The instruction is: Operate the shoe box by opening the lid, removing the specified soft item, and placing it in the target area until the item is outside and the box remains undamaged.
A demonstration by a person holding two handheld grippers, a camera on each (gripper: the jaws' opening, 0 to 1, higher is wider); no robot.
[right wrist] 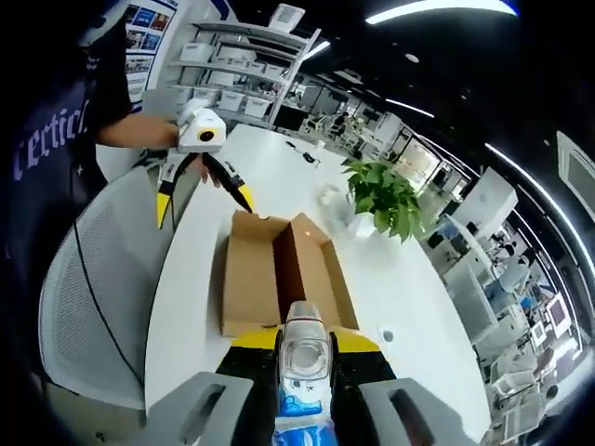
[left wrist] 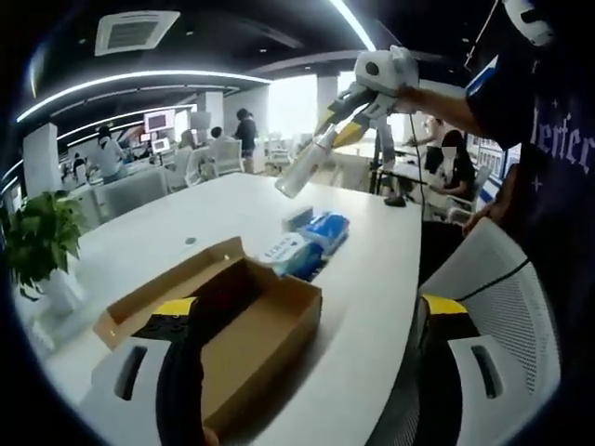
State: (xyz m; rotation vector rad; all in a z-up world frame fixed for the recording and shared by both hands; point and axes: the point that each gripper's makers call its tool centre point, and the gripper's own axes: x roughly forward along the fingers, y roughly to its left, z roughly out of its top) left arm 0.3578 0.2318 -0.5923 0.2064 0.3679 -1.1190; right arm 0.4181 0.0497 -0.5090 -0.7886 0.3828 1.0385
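Observation:
The brown cardboard shoe box (left wrist: 251,334) lies open on the white table (left wrist: 372,316), its lid folded back to the left; what is inside stays hidden. My left gripper (left wrist: 309,311) stands wide open right over the box with nothing between its jaws. High above the table, my right gripper (left wrist: 327,139) is shut on a soft white-and-blue pack (left wrist: 302,172). In the right gripper view the pack (right wrist: 303,372) sits between my right gripper (right wrist: 304,342) jaws, above the open box (right wrist: 279,274), and the left gripper (right wrist: 204,212) hangs open beyond the box.
Blue-and-white packs (left wrist: 311,242) lie on the table just past the box. A potted plant (right wrist: 381,195) stands at one table edge. A white mesh chair (left wrist: 502,307) sits at the near side, with the person's dark shirt (left wrist: 558,158) beside it. Desks and people fill the background.

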